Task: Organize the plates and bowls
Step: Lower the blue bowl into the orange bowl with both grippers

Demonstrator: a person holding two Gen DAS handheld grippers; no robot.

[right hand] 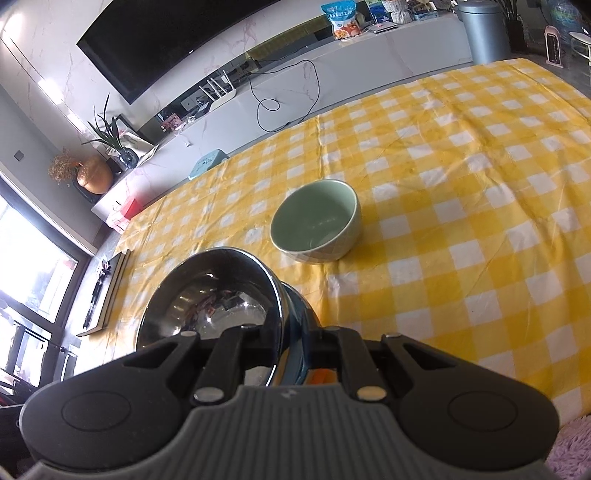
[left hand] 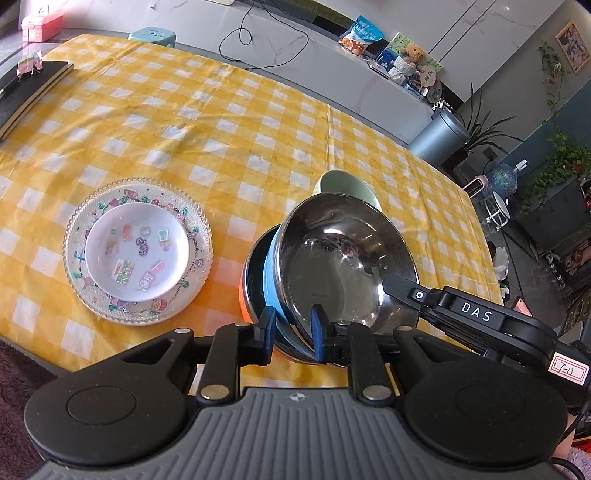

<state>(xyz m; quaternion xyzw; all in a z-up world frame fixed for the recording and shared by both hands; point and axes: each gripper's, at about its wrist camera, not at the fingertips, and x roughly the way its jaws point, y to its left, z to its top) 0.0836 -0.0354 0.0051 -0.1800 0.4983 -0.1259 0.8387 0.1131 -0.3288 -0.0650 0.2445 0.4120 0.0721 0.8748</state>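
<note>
A steel bowl [left hand: 343, 258] with a light blue outside hangs tilted over an orange bowl [left hand: 248, 295] with a dark inside, its low edge inside that bowl. My left gripper [left hand: 293, 332] is shut on the steel bowl's near rim, one blue pad outside and one inside. My right gripper [right hand: 280, 347] is shut on the steel bowl's [right hand: 207, 295] opposite rim; its fingertips are hidden behind the rim. A pale green bowl [right hand: 314, 218] stands alone just beyond. To the left, a small white plate [left hand: 136, 251] with stickers lies on a patterned glass plate [left hand: 201, 236].
A yellow and white checked cloth [left hand: 221, 122] covers the table. A black board [left hand: 29, 88] lies at its far left edge, and a light blue stool [left hand: 153, 35] stands beyond the far side. A dark rug [left hand: 18, 373] shows below the near edge.
</note>
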